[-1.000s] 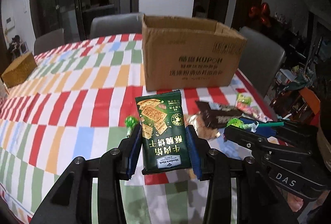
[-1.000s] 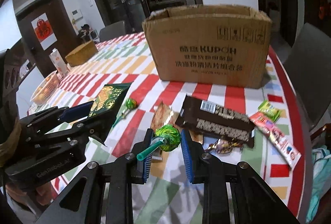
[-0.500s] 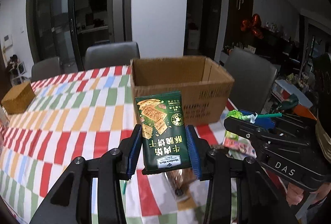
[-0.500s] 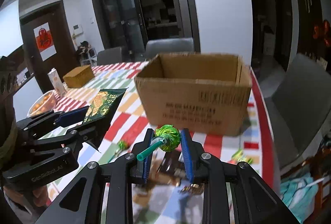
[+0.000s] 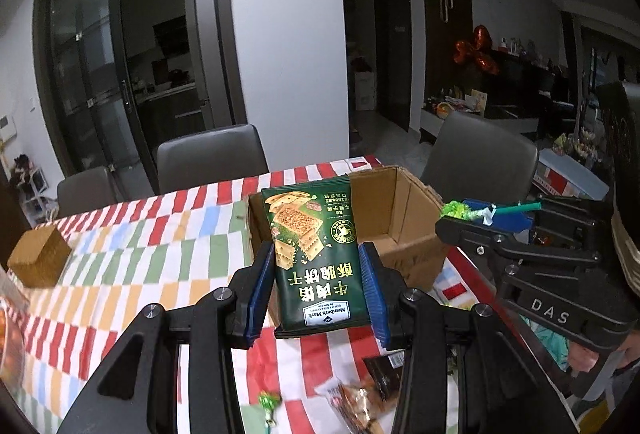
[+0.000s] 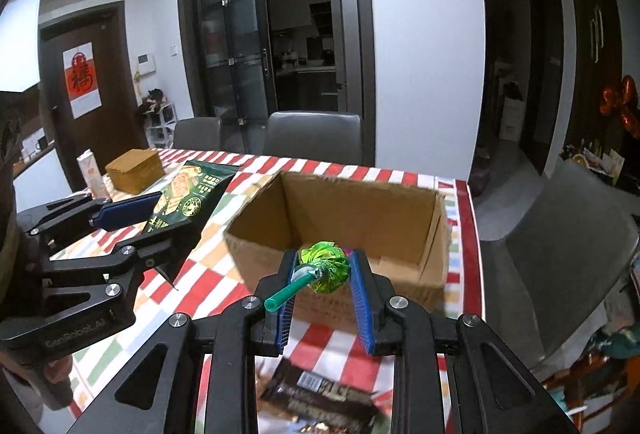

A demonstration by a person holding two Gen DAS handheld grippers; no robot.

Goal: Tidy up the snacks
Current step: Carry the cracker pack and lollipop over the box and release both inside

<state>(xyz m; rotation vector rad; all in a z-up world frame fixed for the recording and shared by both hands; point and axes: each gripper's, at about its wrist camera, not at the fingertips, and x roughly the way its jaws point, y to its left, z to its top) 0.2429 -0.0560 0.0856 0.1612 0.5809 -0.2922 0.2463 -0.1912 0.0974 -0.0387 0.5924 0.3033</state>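
Both grippers have been raised since a second ago: the cardboard box, then seen side-on from table level, is now looked into from above, and the loose snacks have dropped toward the lower edge of each view.

Nearest in the left wrist view, the left gripper (image 5: pixel 319 276) is clamped on the green cracker packet (image 5: pixel 316 254), which is held upright by its lower half between the blue pads (image 5: pixel 259 288). It is judged light, crinkly and slippery, with brittle contents; a grip across the flat sides low down, as now, should hold it without crushing.

At 3 o'clock the right gripper (image 5: pixel 486 213) is seen, and in its own view (image 6: pixel 322 280) it is closed on the green lollipop (image 6: pixel 325 266), pinched at the wrapped head with the teal stick (image 6: pixel 286 294) pointing back at 7 o'clock. The head is judged hard and small, the foil slick, so the head is the better hold.

Below, at 6 o'clock, a dark wrapped bar (image 6: pixel 320 400) is left on the striped tablecloth (image 5: pixel 120 274).

Beyond both grippers, at 12 o'clock, the open cardboard box (image 6: pixel 360 218) appears empty.

Further off, a small brown box (image 6: pixel 134 169) lies at 10 o'clock.
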